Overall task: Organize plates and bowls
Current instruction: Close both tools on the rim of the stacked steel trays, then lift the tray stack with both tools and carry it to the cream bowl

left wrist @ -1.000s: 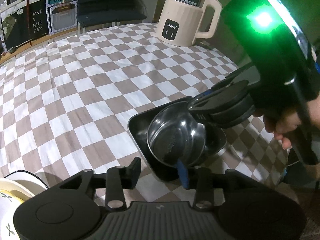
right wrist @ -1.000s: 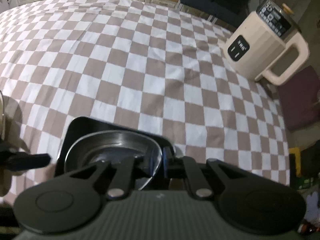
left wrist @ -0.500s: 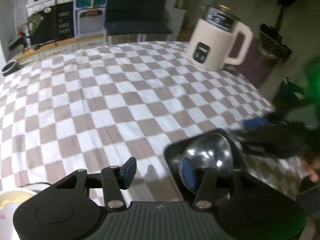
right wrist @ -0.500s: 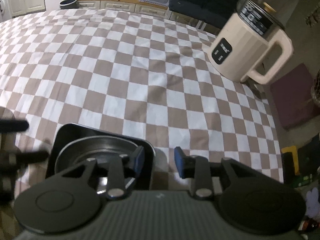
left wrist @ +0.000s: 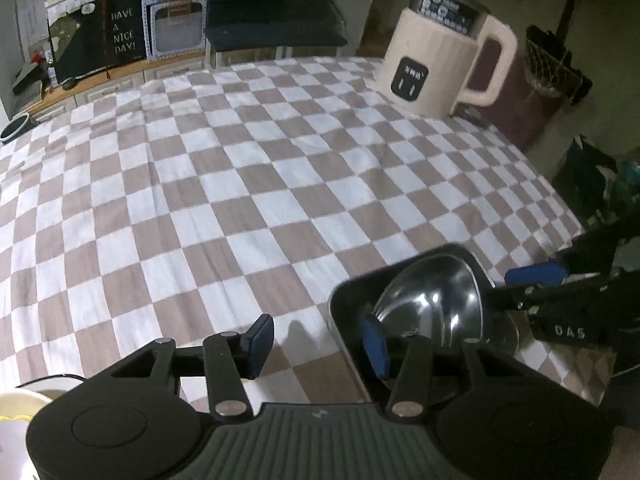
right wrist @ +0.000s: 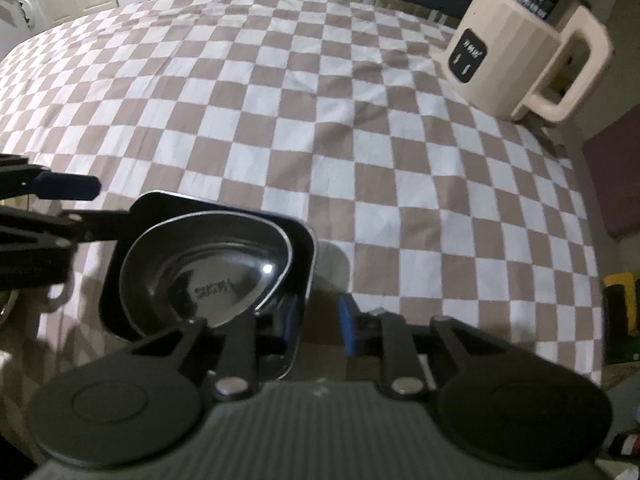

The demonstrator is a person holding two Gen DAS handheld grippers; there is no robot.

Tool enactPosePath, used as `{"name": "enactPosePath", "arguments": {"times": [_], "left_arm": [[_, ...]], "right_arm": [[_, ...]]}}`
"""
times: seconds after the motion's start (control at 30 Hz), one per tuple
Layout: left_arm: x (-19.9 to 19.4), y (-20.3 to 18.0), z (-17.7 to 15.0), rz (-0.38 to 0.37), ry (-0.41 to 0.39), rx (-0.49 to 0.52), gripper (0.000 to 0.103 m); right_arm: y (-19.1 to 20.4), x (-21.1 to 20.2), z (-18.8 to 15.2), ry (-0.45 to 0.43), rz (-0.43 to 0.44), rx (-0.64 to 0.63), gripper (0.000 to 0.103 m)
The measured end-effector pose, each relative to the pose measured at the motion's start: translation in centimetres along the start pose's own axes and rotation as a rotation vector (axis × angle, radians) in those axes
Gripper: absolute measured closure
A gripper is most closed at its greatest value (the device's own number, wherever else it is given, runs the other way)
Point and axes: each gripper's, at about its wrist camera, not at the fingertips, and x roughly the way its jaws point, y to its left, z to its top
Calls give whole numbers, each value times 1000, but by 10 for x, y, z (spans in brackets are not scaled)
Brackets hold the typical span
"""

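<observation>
A steel bowl [left wrist: 436,300] [right wrist: 208,264] lies inside a black square tray [left wrist: 340,308] [right wrist: 160,204] on the checked tablecloth. My left gripper [left wrist: 316,346] is open and straddles the tray's left wall, one blue pad inside and one outside. My right gripper [right wrist: 319,322] straddles the tray's right wall. Its jaws are closing, but a gap still shows between the outer pad and the wall. In the left wrist view, the right gripper's fingers [left wrist: 536,276] reach in from the right, past the bowl. Neither gripper holds the bowl.
A cream electric kettle [left wrist: 436,68] [right wrist: 516,52] stands at the table's far right. Pale dishes [left wrist: 16,412] show at the lower left beside my left gripper. The table's right edge [left wrist: 560,200] drops to a dark cluttered floor.
The right gripper held the bowl tilted over the tray by its rim; it has let go, and the bowl now lies in the tray. Both grippers have shifted to the tray's opposite walls.
</observation>
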Motion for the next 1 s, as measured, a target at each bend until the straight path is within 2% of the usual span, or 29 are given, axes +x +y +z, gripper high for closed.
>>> {"name": "enactPosePath", "arguments": {"times": [0.1,0.17,0.37,0.43,0.57,0.67,0.77,1.0], "left_arm": [[2,3,-1,-16,8,-18,56],[2,4,-3,-16,13,-16,62],[1,5,-8,-32,19,-14,62],[1,5,-9,-49,32,-19,67],[3,3,-11,-99,66,-41,82],[3,0,-12,-117,75,-36,90],[5,0,-13,-131,91,-42,92],[7,3,-16,-165,131,-71,92]], "right_arm": [[-5,6,-1,9,20,14,78],[-12,8,-3,10,50,39,78],[-19,12,-4,12,87,53,78],[-19,13,-3,16,94,50,81],[-20,17,-2,33,120,54,90],[-20,19,-4,37,138,66,92],[-21,19,-5,39,159,83,97],[-19,19,-6,40,155,100,97]]}}
